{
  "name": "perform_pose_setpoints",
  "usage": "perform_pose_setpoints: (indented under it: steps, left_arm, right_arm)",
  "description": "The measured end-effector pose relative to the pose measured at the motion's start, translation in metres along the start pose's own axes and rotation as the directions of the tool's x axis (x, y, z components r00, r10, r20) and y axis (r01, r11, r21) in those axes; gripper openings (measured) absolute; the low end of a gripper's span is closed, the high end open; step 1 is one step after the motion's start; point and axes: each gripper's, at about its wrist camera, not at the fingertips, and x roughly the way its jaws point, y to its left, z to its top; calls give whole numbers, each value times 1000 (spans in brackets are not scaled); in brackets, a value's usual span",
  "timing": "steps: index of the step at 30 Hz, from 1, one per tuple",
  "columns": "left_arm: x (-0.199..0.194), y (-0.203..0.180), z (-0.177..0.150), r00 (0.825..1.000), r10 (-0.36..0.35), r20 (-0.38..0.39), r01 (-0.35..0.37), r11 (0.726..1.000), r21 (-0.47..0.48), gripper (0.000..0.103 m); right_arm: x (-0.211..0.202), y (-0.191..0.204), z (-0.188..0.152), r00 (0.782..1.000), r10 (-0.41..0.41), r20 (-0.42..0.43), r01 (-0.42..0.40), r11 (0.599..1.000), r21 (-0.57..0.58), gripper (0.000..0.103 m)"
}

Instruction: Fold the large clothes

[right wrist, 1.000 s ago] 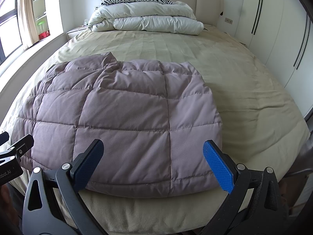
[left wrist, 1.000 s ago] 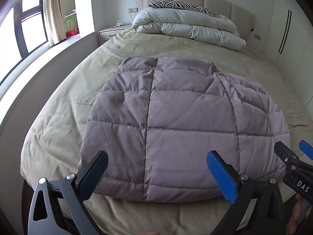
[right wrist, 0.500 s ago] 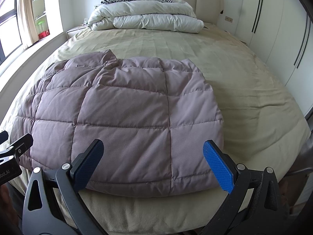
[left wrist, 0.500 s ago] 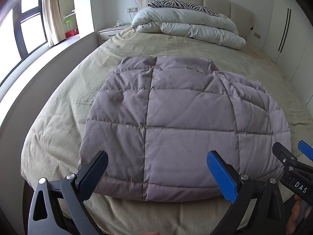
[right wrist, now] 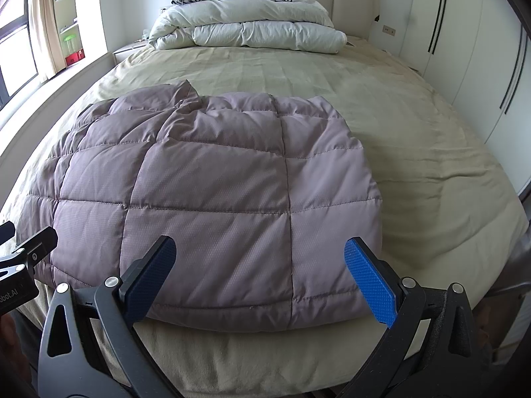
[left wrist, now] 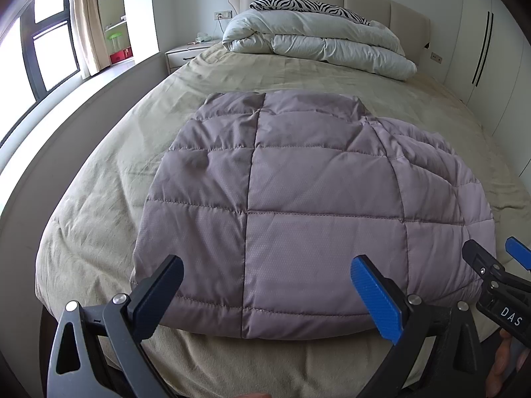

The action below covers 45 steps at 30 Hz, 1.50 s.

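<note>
Mauve quilted jacket (left wrist: 298, 199) folded flat nr bed's foot edge.

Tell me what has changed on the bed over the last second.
Almost nothing. The quilted jacket lies folded on the bed as before, apart from a slight shift of view. Nothing was gripped or released: the left claw and the right claw stay open at its near edge.

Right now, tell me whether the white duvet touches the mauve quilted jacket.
Apart. The right wrist view shows a stretch of bare beige sheet between the white duvet and the mauve quilted jacket.
</note>
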Motion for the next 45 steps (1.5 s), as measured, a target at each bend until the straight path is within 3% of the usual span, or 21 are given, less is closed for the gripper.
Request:
perform_pose_setpoints:
  steps: [45]
  left_arm:
    - [1,1,-1,1000,1,-4,-1,1000,2,103]
  right_arm:
    - [3,1,-5,1000,6,-7,-6,1000,-4,103]
